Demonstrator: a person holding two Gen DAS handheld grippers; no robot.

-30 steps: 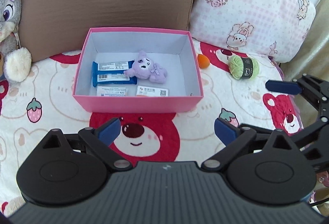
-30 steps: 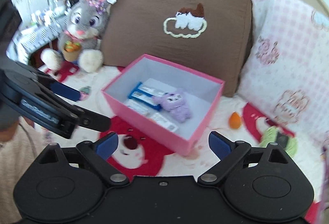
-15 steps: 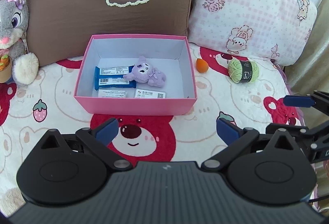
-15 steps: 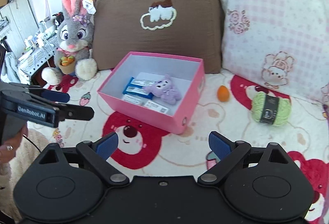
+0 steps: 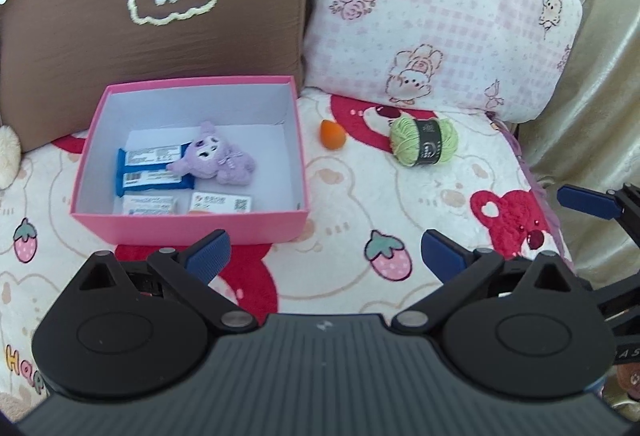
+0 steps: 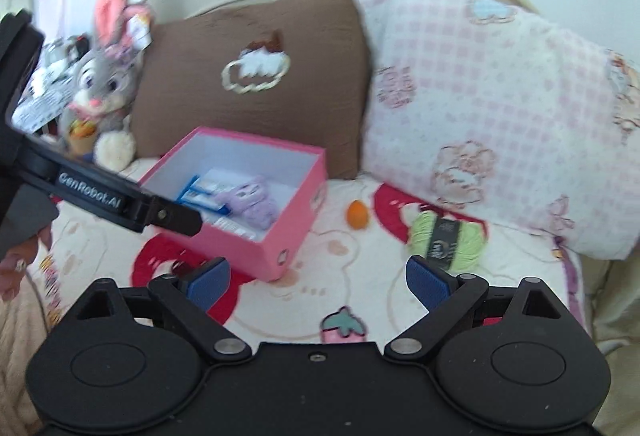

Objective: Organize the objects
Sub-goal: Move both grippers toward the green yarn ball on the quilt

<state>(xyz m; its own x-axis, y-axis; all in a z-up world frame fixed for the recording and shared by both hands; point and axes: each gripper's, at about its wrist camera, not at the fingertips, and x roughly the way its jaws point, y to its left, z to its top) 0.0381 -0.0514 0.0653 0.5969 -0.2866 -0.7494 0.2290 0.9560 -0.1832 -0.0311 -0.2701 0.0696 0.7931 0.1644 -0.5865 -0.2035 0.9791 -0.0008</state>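
A pink box (image 5: 192,228) (image 6: 276,236) sits on the bear-print blanket in front of the pillows. Inside lie a purple plush toy (image 5: 218,159) (image 6: 252,205), blue snack packets (image 5: 150,169) and white packets (image 5: 222,203). An orange egg-shaped sponge (image 5: 332,133) (image 6: 357,213) and a green yarn ball (image 5: 424,140) (image 6: 446,238) rest on the blanket right of the box. My left gripper (image 5: 324,256) is open and empty, near the box's front right corner. My right gripper (image 6: 318,278) is open and empty, short of the sponge and yarn.
A brown pillow (image 5: 152,15) and a pink checked pillow (image 5: 432,15) lean behind the box. A grey rabbit plush (image 6: 106,83) sits at the far left. The bed's right edge meets a beige curtain (image 5: 592,95). A hand (image 6: 20,260) holds the left gripper's body.
Both views have swung right and nearer the blanket. The box has shifted left in the frames, and the sponge and yarn now sit closer to the centre. Nothing was picked up.
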